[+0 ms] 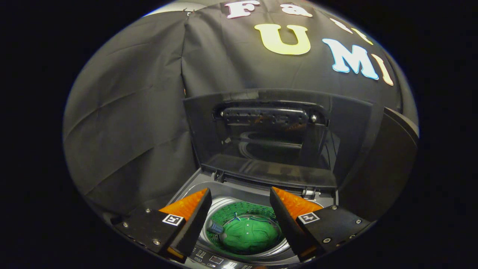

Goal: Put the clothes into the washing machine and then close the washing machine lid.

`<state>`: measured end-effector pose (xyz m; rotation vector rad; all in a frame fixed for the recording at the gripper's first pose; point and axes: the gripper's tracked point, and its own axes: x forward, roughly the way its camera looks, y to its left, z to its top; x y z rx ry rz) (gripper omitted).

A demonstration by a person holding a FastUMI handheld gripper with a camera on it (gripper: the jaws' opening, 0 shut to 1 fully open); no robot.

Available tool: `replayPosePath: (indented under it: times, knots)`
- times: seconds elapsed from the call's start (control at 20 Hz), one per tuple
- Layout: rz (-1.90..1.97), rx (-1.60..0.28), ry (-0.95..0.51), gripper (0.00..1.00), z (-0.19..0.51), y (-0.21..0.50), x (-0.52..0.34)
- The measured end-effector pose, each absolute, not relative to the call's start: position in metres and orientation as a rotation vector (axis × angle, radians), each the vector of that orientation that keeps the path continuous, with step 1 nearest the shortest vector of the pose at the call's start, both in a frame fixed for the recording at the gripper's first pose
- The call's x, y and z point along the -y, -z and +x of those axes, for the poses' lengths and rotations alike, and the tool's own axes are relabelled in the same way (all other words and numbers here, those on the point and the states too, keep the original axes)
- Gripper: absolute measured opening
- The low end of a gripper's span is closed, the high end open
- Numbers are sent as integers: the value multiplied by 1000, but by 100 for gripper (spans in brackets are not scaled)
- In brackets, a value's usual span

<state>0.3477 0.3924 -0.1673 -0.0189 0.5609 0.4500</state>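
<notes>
A top-loading washing machine [209,186] stands below me with its dark lid [261,138] raised upright at the back. Down in the drum [242,213] lies a green piece of clothing [250,233]. My gripper [241,200] hovers above the drum mouth, open, with nothing between its fingers. The green cloth shows in the gap between the two fingers, well below them. The lid's lower edge is just beyond the fingertips.
The machine's control panel [214,259] runs along its near edge under the fingers. Black cloth walls stand behind and to the left of the machine. A dark curved panel [381,168] rises to the right of the lid.
</notes>
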Motion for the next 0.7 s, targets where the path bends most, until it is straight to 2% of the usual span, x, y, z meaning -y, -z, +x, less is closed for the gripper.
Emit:
replayPosePath:
  times: [0.7]
  knots:
    - [41,-167,-455,95,401,21,-408]
